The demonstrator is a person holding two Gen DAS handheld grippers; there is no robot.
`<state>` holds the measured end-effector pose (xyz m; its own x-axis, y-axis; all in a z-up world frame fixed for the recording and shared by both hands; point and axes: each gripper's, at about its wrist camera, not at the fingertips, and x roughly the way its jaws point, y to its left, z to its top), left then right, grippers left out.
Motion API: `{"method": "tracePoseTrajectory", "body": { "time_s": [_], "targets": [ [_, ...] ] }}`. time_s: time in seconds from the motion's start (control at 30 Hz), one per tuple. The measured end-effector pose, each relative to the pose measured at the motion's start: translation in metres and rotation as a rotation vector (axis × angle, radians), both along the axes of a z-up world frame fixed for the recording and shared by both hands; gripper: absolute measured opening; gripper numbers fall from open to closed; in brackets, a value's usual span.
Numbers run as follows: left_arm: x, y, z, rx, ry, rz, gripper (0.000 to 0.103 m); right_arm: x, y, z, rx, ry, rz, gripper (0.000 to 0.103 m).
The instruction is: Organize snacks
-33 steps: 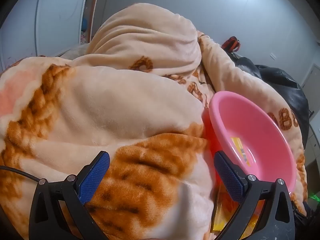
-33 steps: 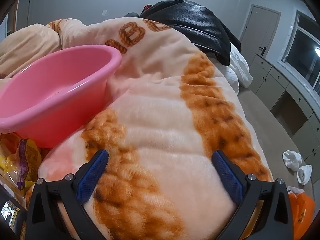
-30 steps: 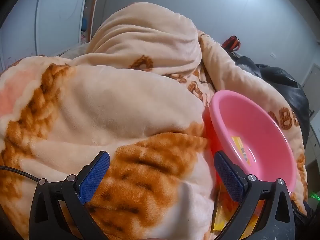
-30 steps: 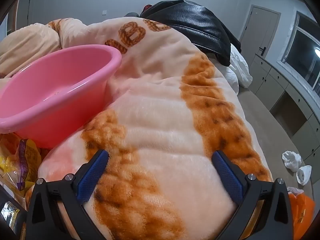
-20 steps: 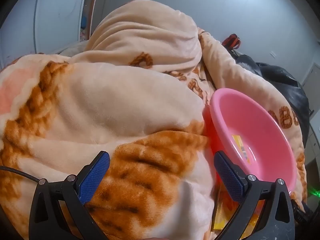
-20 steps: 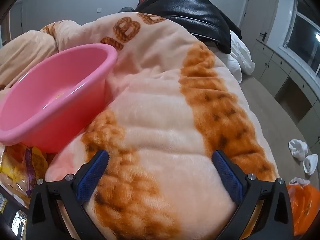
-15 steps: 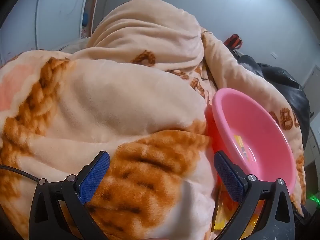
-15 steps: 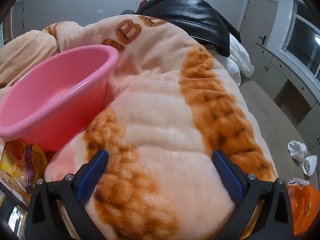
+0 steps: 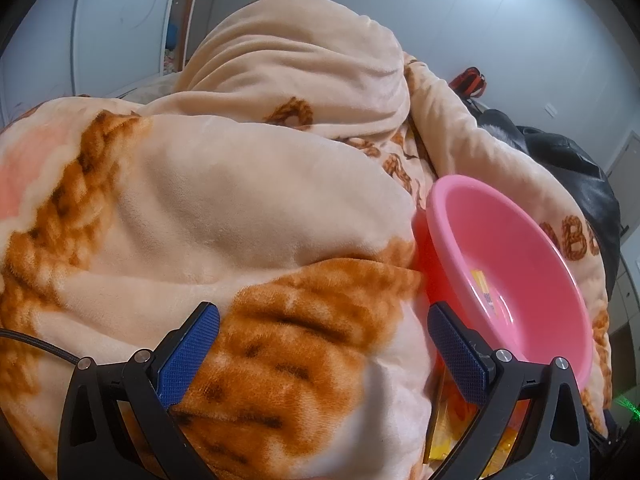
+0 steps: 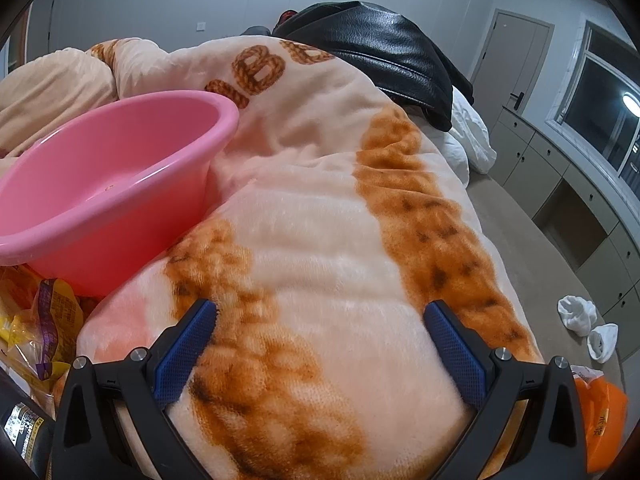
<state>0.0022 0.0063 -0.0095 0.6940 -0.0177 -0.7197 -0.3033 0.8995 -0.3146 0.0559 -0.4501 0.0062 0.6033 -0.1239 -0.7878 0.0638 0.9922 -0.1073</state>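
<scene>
Nearest the cameras, the left gripper and right gripper are gaping wide, gripping nothing, over the blanket. Between them, snack packets are lying under the tilted pink basin. Farther right, a black jacket is lying.

A big fluffy cream-and-orange blanket covers the bed. A shiny black leather jacket lies at its far edge. White socks lie on the floor.
</scene>
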Motion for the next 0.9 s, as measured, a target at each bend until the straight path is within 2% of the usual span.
{"method": "tracePoseTrajectory", "body": {
  "time_s": [0.3, 0.57, 0.9],
  "targets": [
    [0.0009, 0.0, -0.0013, -0.005, 0.008, 0.001, 0.103, 0.0005, -0.0004, 0.0009, 0.0, -0.002, 0.001, 0.102],
    [0.0049, 0.0046, -0.007, -0.059, 0.036, -0.015, 0.102, 0.0008, -0.0006, 0.0009, 0.0, -0.002, 0.002, 0.102],
    [0.0076, -0.0006, -0.009, -0.043, 0.056, -0.024, 0.102, 0.0004, -0.0008, 0.0005, 0.0, -0.003, 0.002, 0.102]
  ]
}}
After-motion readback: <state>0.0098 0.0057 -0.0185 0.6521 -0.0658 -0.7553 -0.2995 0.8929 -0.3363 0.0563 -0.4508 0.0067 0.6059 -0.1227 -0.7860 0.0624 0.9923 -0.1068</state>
